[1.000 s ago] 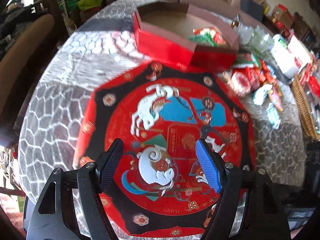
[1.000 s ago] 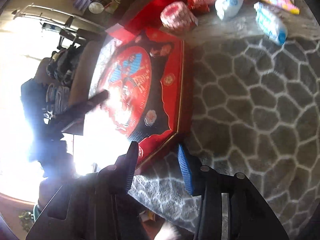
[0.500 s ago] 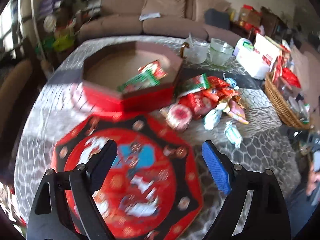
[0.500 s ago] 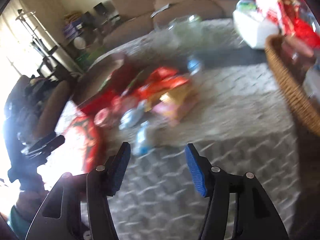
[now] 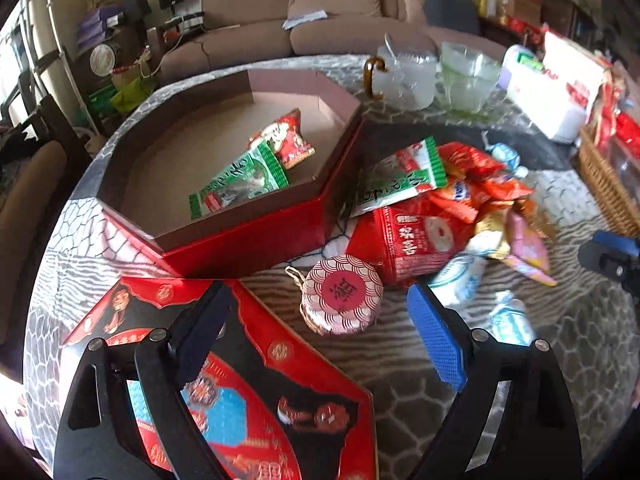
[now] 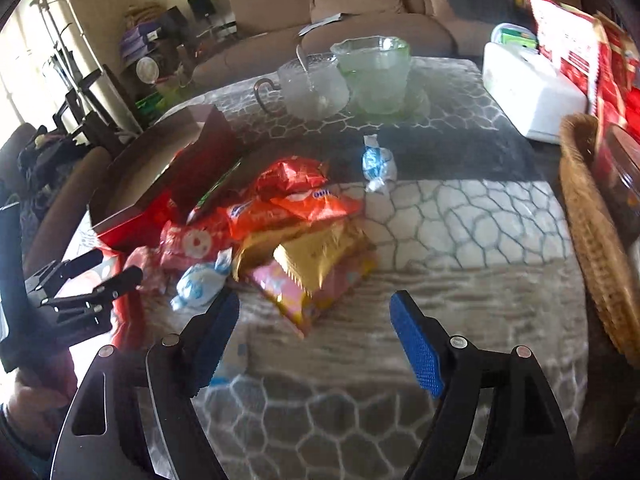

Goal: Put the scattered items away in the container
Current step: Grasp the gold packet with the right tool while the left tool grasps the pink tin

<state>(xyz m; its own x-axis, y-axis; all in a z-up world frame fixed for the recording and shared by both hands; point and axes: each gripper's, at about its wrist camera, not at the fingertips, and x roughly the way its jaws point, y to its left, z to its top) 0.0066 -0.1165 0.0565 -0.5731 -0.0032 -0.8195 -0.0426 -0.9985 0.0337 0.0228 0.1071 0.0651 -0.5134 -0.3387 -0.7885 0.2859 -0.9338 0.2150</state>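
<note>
1. The red octagonal box (image 5: 240, 184) sat in the upper left of your left wrist view, open on the surface (image 5: 400, 380), with two snack packets (image 5: 260, 168) already lying inside, so the tidying looked barely begun.
2. The rest of the snack pile (image 5: 452, 208) lay just right of the box wall, some packets leaning on it, near enough for short carries.
3. A round patterned tin (image 5: 340, 294) stood at the pile's near edge, just beyond your left claw (image 5: 316, 340), whose jaws were spread wide with nothing between them; it looked the likeliest next pick.
4. Your right claw (image 6: 316, 340) was opening, empty, aimed at the gold and pink packets (image 6: 316, 276) in mid-frame.
5. The box's decorated lid (image 5: 248, 400) lay flat at lower left, set aside to keep the box clear.
</note>
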